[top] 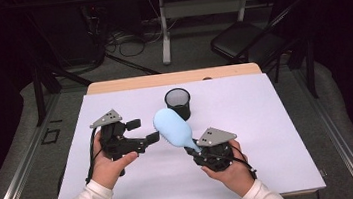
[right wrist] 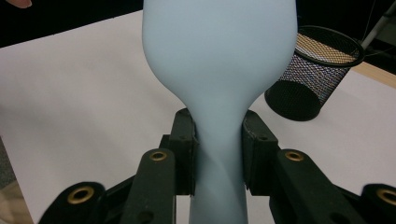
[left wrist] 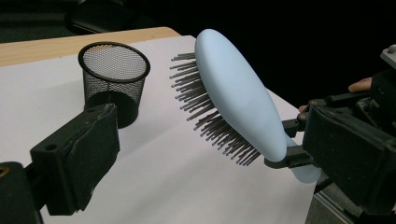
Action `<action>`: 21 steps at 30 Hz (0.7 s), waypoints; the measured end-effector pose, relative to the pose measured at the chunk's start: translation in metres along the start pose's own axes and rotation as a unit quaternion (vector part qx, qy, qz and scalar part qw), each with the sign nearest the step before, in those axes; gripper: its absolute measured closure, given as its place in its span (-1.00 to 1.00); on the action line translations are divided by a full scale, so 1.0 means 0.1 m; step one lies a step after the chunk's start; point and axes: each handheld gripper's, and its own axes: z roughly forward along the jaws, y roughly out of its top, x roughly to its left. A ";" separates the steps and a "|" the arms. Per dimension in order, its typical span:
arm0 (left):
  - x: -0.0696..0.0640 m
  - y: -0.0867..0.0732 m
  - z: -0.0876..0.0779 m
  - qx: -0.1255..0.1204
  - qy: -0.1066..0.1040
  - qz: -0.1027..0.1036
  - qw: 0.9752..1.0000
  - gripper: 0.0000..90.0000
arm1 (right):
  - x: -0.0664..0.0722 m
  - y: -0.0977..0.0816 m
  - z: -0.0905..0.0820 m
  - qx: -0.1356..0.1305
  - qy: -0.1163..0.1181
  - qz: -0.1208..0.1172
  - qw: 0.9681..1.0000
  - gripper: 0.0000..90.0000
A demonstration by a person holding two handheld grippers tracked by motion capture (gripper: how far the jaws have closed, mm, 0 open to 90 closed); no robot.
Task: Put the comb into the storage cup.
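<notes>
A light blue hairbrush point(top: 172, 127) is held up off the table, bristles turned toward my left gripper. My right gripper point(top: 194, 150) is shut on its narrow handle point(right wrist: 218, 154), one pad on each side. In the left gripper view the brush point(left wrist: 238, 98) slants up to the left from the right gripper point(left wrist: 292, 142), grey bristles pointing down-left. My left gripper point(top: 143, 131) is open just left of the brush head with nothing between its jaws; one of its pads point(left wrist: 93, 154) shows at the lower left. A black mesh cup point(top: 178, 103) stands upright behind the brush.
A white sheet point(top: 269, 134) covers the wooden table point(top: 127, 83). The mesh cup point(right wrist: 313, 70) is close behind the brush head. Beyond the table's far edge are a dark chair point(top: 245, 39), a white table leg point(top: 164, 35) and cables on the floor.
</notes>
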 end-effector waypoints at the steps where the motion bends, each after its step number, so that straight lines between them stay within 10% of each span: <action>1: 0.00 0.00 0.00 0.000 0.000 -0.001 1.000 -0.91 | 0.00 0.00 0.00 0.000 0.000 0.000 1.000 0.55; 21: -0.01 0.07 0.01 -0.013 -0.011 -0.014 1.000 -0.85 | -0.01 0.11 -0.06 -0.026 -0.009 0.006 1.000 0.55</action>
